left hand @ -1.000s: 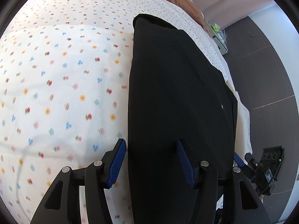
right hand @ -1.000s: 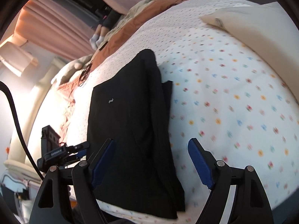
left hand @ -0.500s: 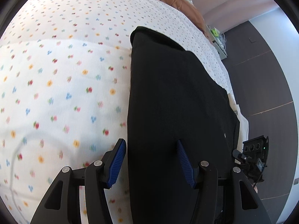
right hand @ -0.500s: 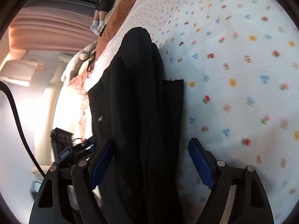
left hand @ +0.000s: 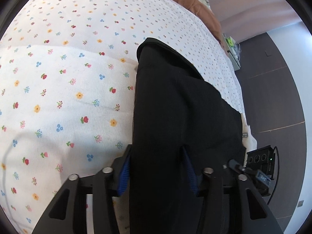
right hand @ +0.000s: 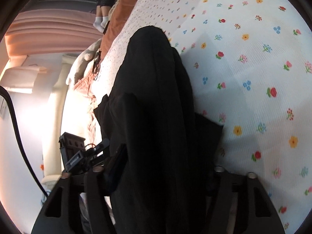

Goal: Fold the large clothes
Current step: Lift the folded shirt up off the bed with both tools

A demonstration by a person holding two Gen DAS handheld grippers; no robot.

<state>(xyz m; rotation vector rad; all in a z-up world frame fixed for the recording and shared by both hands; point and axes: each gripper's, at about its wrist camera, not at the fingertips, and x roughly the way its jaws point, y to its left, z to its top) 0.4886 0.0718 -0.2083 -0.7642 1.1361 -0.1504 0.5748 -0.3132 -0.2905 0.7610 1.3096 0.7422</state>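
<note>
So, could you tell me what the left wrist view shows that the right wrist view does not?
Only the left wrist view shows the dark floor beside the bed and both blue pads of the left gripper, standing apart with cloth between them. Only the right wrist view shows the pink curtain, a person's white socks and a black cable; there the cloth drapes over the right gripper, hiding its pads. Both show the black garment on the floral sheet and the orange blanket.

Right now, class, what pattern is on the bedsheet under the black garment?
Small multicoloured flowers on white bedsheet, clearest in the left wrist view.
</note>
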